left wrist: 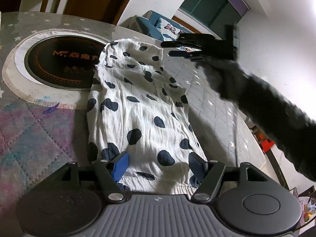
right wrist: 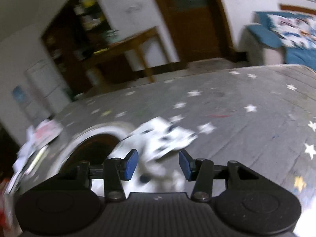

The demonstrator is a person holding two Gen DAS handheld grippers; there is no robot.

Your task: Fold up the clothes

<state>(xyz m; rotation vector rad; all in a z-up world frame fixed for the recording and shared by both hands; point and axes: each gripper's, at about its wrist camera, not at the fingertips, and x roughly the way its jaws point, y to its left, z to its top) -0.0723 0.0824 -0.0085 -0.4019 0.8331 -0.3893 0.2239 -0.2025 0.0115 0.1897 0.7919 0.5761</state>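
spotted garment point(left wrist: 142, 110), white with dark navy blotches, lies stretched out on the grey star-print table cover point(left wrist: 213, 102) in the left wrist view, running from 6 o'clock up toward 12, wrinkled, its far end bunched just beside a round black cooktop point(left wrist: 61, 65) at 10 o'clock. left gripper point(left wrist: 161, 166) sits low at 6 o'clock, jaws spread wide, blue pads point(left wrist: 120, 165) either side of the garment's near hem, nothing pinched that i can see. right gripper point(left wrist: 180, 49) shows at 1 o'clock, above the garment's far end, black and blurred, fingers apart with nothing between them; a dark furry sleeve point(left wrist: 276, 114) trails off to 3 o'clock. blue sofa point(left wrist: 150, 27) with a butterfly print behind the table at 12 o'clock.

right wrist view, heavily motion-blurred. right gripper point(right wrist: 158, 165) at 6 o'clock, jaws apart, blue pads point(right wrist: 131, 165) clear of the cloth. garment point(right wrist: 164, 138) is a white smear with dark spots between and just beyond the pads, on the star cover point(right wrist: 246, 118); touching or not, cannot tell. cooktop point(right wrist: 94, 148) at 8 o'clock beside it. wooden table point(right wrist: 126, 47) at 11 o'clock, wooden door point(right wrist: 193, 19) at 12, sofa point(right wrist: 286, 35) at 2.
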